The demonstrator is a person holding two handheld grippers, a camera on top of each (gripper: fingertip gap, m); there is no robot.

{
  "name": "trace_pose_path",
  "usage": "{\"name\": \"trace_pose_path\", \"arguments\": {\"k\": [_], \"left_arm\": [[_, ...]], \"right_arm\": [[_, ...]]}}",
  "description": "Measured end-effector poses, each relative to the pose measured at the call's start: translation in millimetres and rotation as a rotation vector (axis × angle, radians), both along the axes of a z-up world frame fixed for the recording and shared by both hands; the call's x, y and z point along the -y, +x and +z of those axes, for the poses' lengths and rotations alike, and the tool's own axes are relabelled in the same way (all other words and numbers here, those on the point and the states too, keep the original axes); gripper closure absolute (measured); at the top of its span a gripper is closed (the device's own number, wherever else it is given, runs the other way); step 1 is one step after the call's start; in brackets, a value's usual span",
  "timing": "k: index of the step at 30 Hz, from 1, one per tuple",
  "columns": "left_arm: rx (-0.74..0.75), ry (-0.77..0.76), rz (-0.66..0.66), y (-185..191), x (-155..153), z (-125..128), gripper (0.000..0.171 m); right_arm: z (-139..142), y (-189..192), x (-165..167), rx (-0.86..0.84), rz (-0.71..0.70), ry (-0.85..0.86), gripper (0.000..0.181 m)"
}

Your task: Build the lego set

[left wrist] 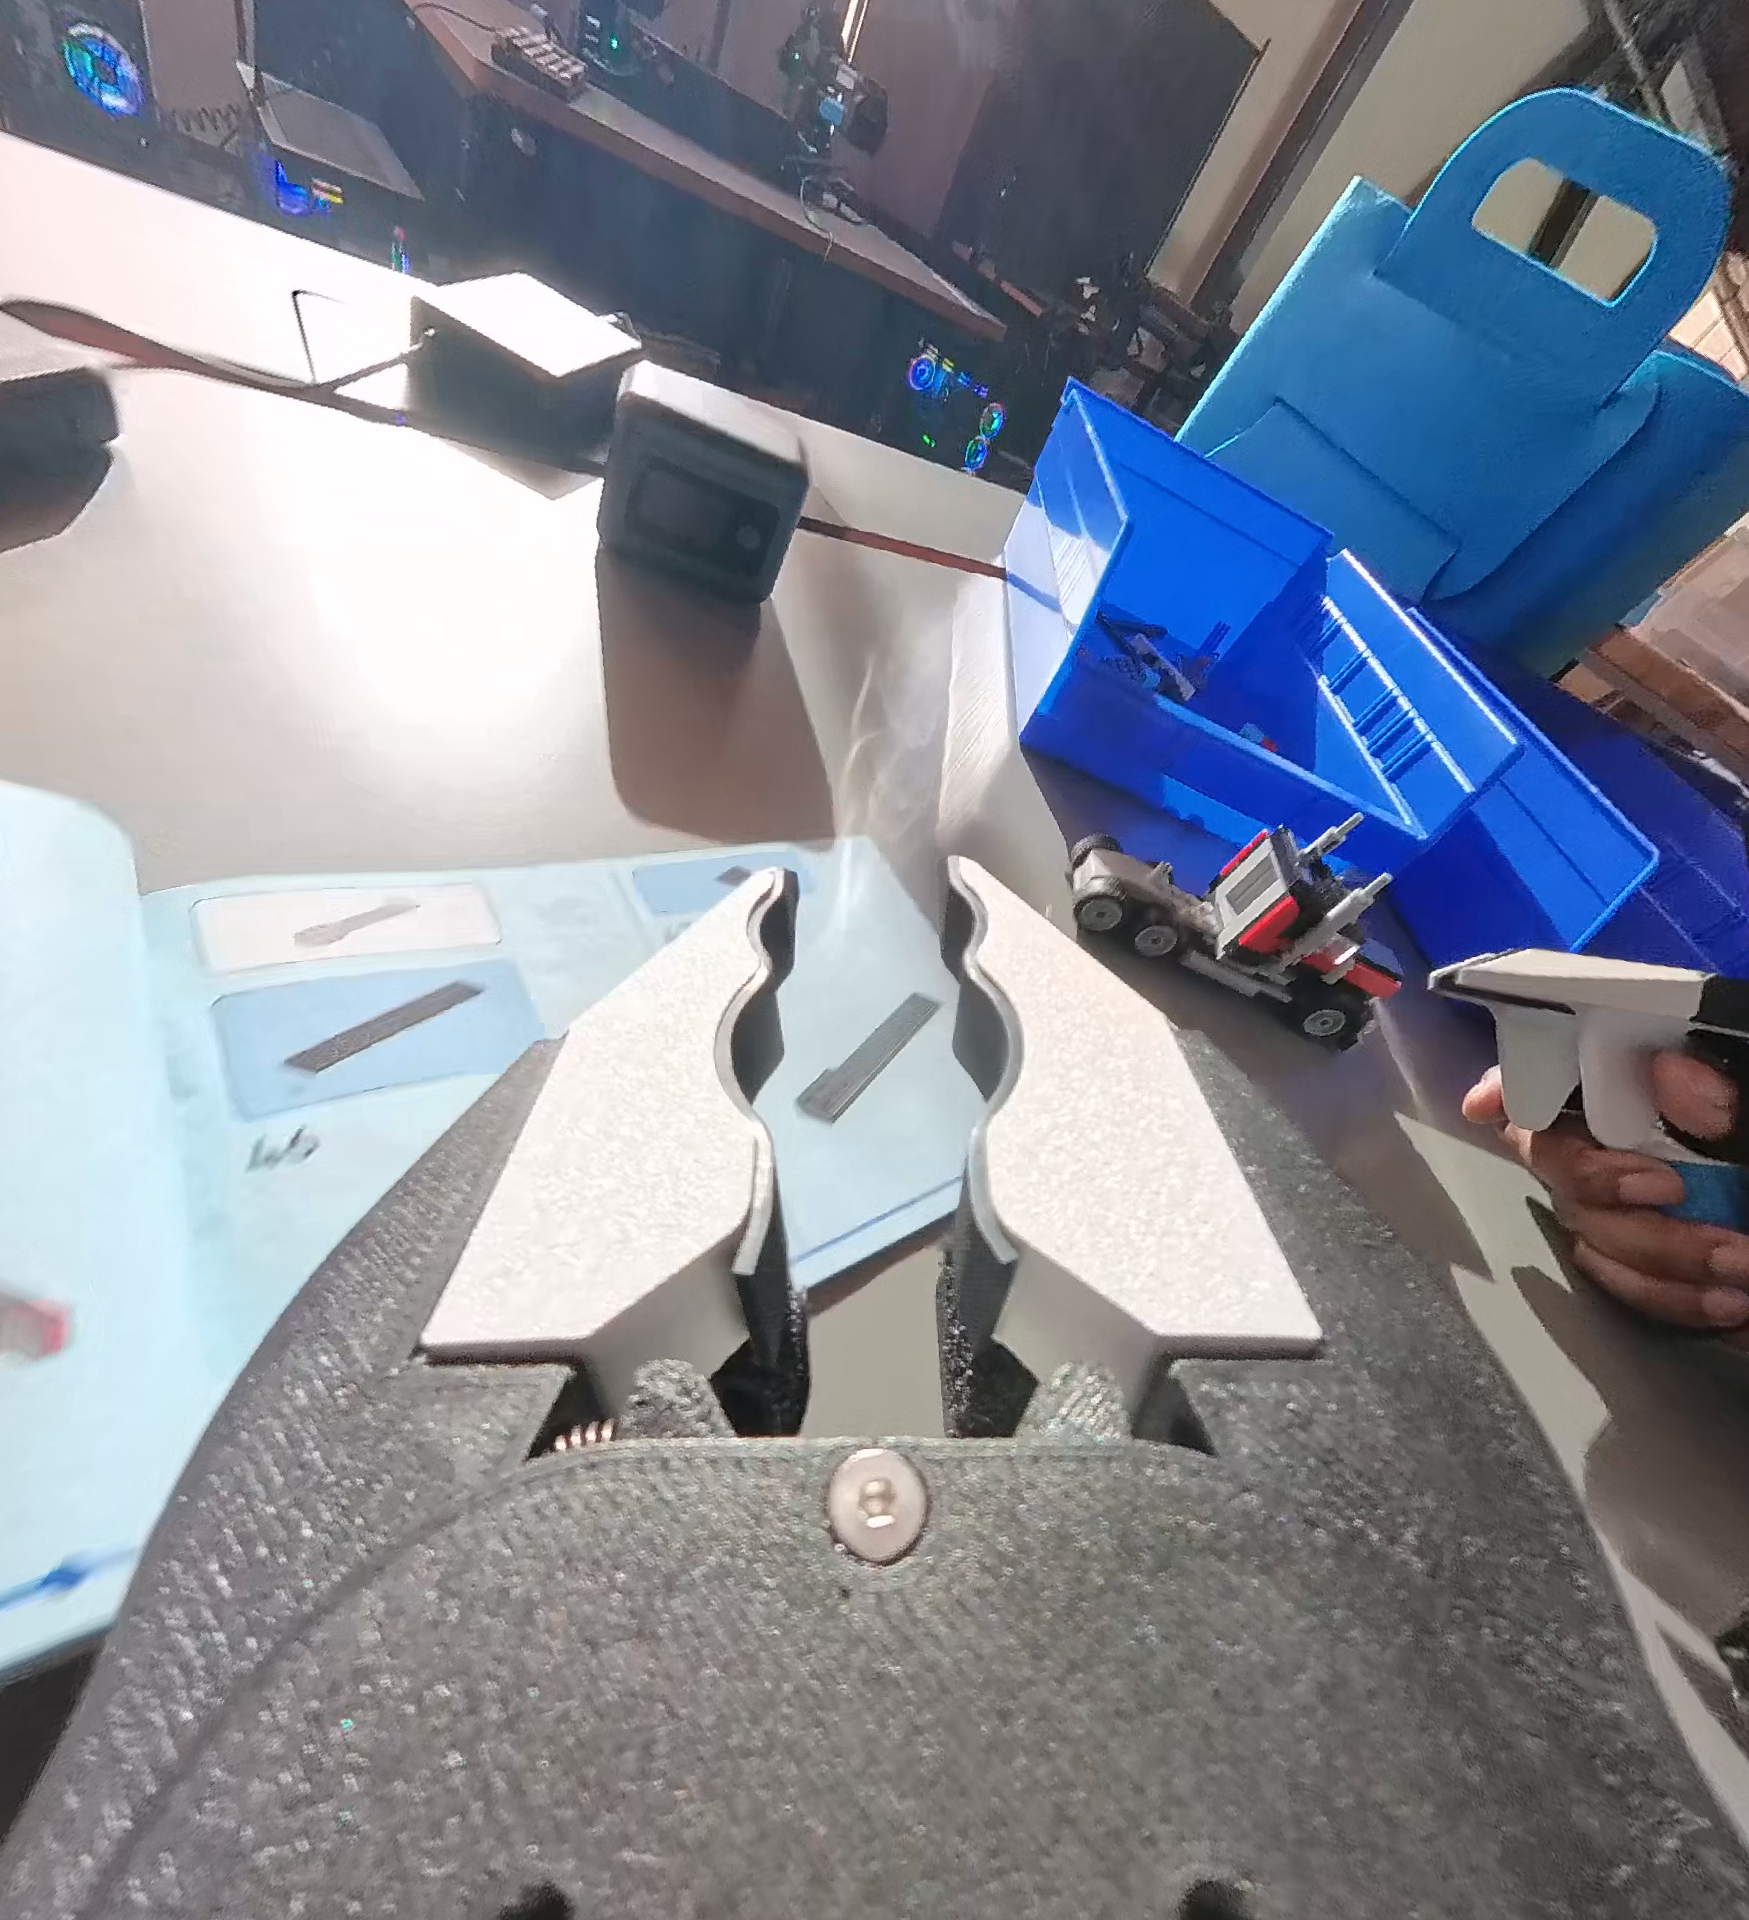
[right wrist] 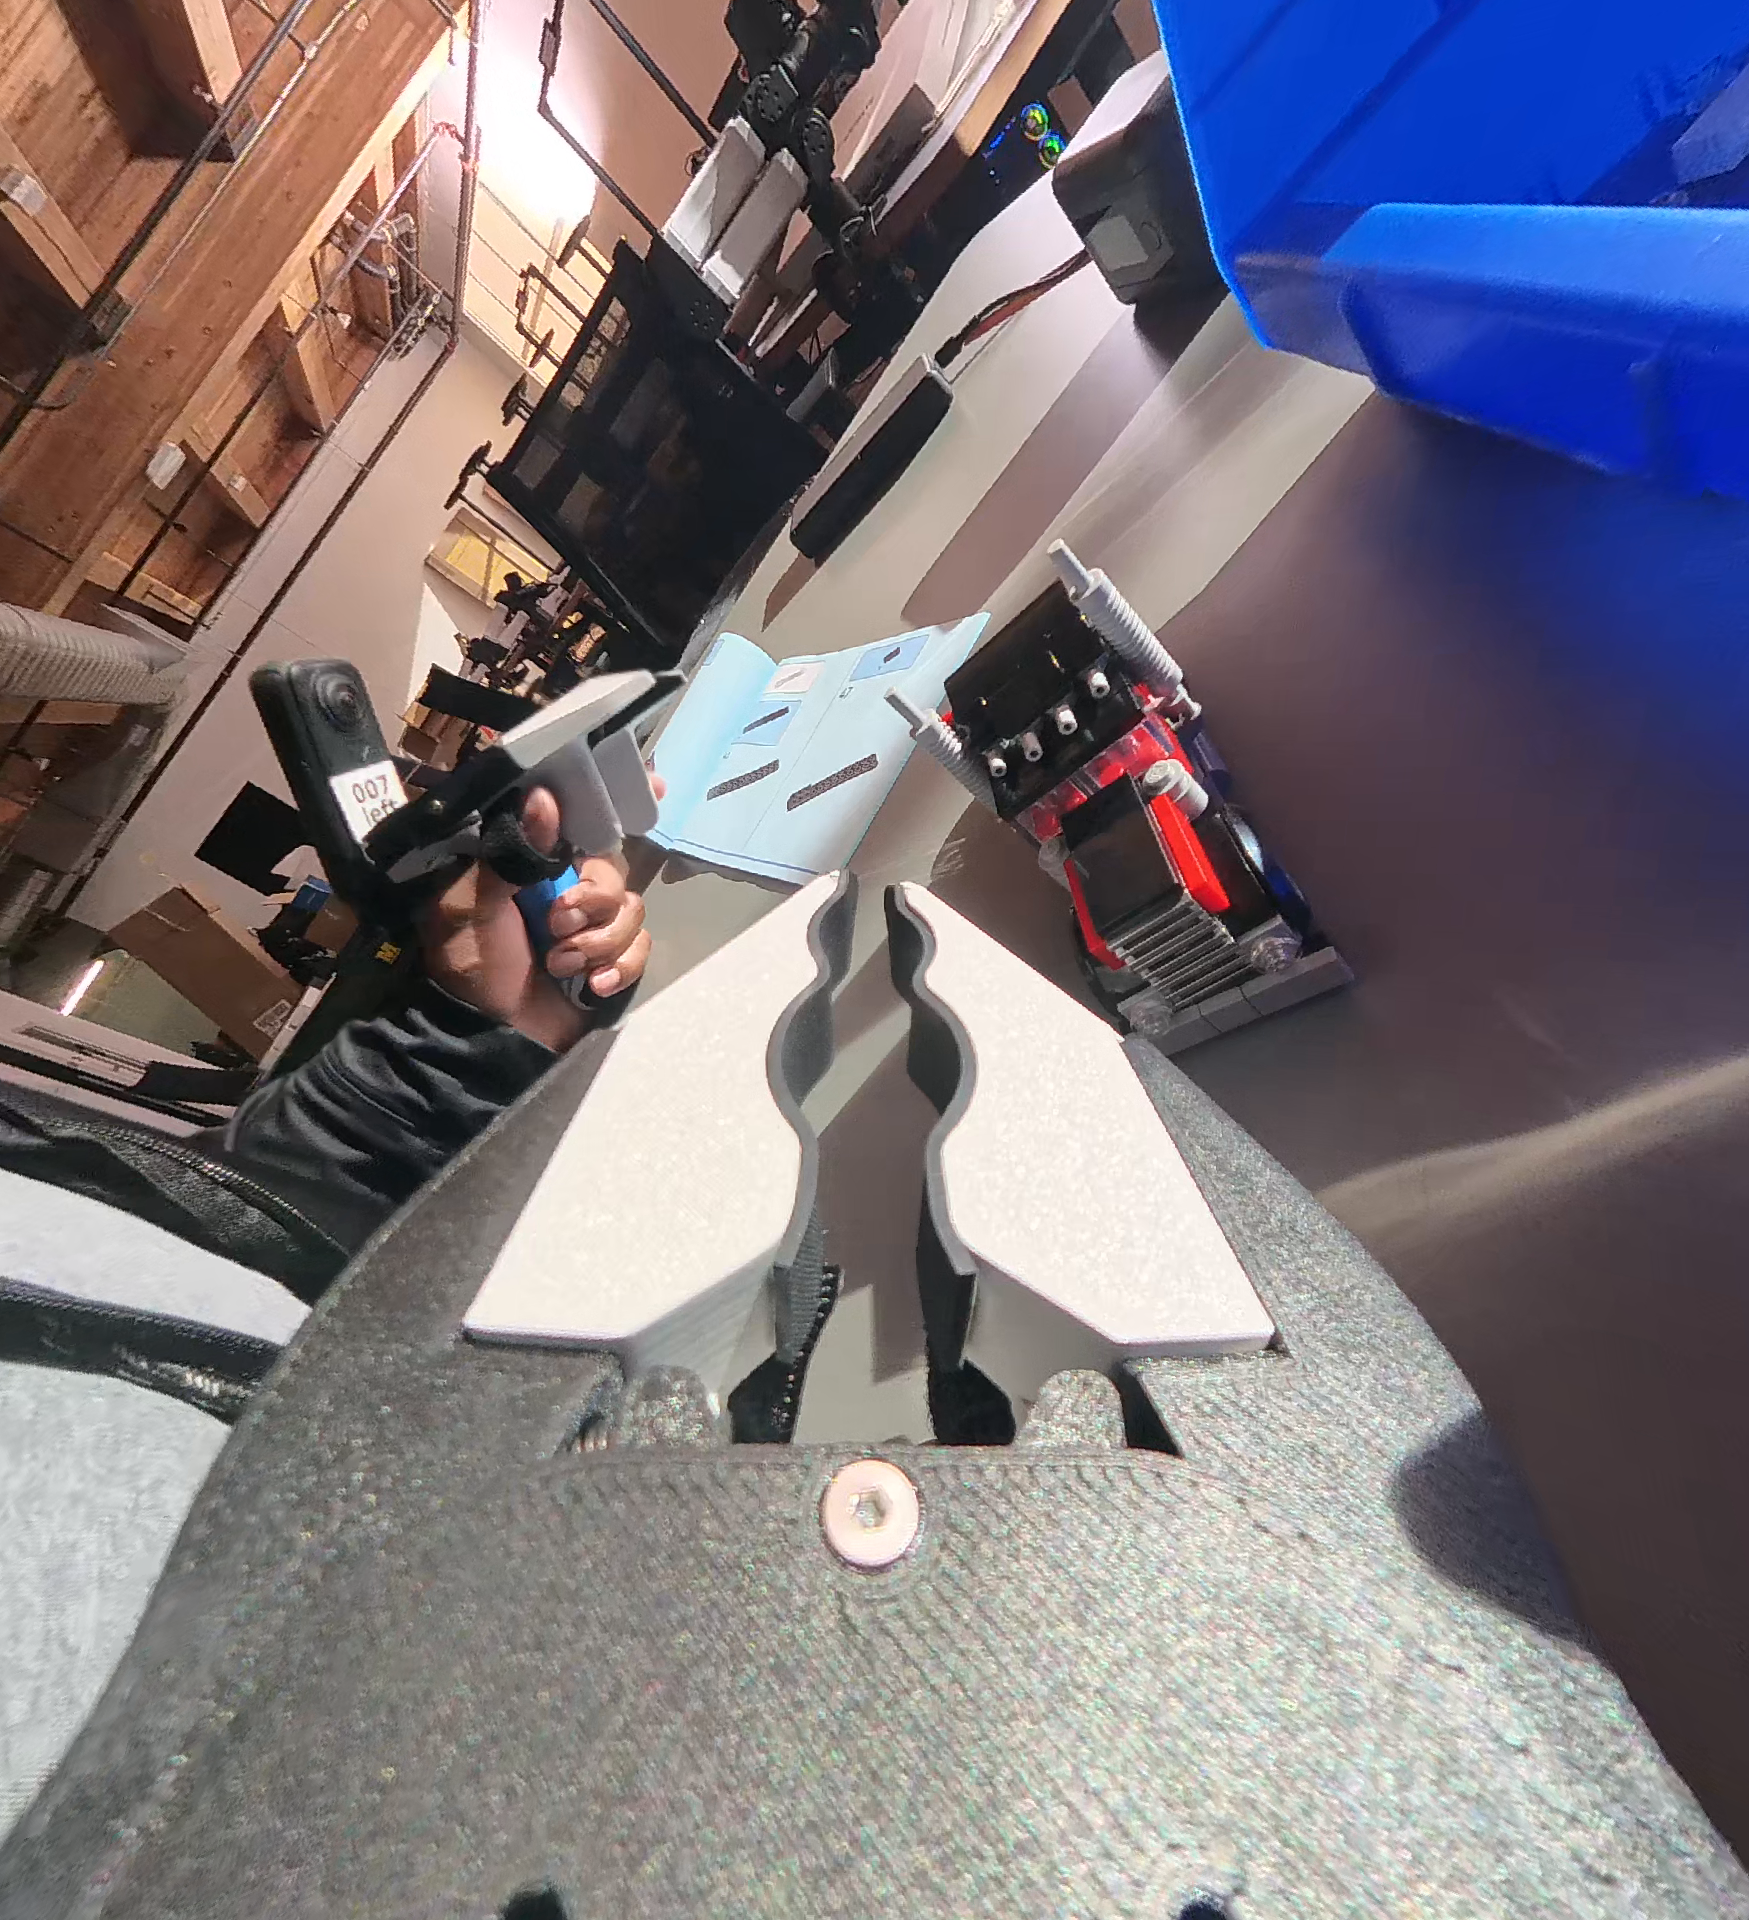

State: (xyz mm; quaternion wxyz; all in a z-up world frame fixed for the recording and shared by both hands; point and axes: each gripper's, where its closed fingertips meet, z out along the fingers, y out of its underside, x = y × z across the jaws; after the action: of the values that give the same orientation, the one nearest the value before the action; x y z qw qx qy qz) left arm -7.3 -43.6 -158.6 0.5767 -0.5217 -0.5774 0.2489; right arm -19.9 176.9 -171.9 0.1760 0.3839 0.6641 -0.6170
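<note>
A built lego truck (left wrist: 1234, 935), red, black and grey with grey exhaust stacks, stands on the dark table beside the blue bin (left wrist: 1265, 644). It also shows in the right wrist view (right wrist: 1140, 862), just ahead and to the right of my right gripper (right wrist: 870, 888). That gripper's jaws are almost together with only a thin gap, and it holds nothing. My left gripper (left wrist: 870, 878) is open and empty above the open light-blue instruction booklet (left wrist: 350, 1039). The booklet (right wrist: 818, 758) lies left of the truck. The bin holds some loose pieces (left wrist: 1150, 649).
A black cube device (left wrist: 704, 499) and a grey power brick (left wrist: 527, 343) with cables sit farther back on the table. A blue foam carrier (left wrist: 1524, 364) stands behind the bin. A hand (left wrist: 1680, 1226) holds the right gripper (left wrist: 1576, 987). The left gripper (right wrist: 662, 686) shows across the table. The grippers' ends are close to 25 centimeters from one another. From my left tips it is roughly 25 centimeters to the black cube device (left wrist: 704, 499); from my right, 30 centimeters.
</note>
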Motion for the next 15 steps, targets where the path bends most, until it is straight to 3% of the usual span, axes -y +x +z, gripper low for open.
{"name": "trace_pose_path", "arguments": {"k": [2,4,7,9,15], "left_arm": [[-0.044,-0.013,-0.129,-14,-35,25,0.143],[-0.034,-0.119,-0.306,-36,-78,48,0.14],[0.044,-0.257,-0.516,-73,-130,60,0.129],[0.078,-0.309,-0.635,-96,-158,59,0.126],[0.21,-0.535,-0.868,-147,-211,22,0.118]], "right_arm": [[0,0,0,0.003,0.001,-0.001,0.174],[0,0,0,-0.001,-0.002,0.003,0.174],[0,0,0,-0.005,-0.002,0.006,0.174],[0,0,0,-0.005,-0.001,0.004,0.174],[1,-1,-1,0.007,-0.002,-0.01,0.174]]}}
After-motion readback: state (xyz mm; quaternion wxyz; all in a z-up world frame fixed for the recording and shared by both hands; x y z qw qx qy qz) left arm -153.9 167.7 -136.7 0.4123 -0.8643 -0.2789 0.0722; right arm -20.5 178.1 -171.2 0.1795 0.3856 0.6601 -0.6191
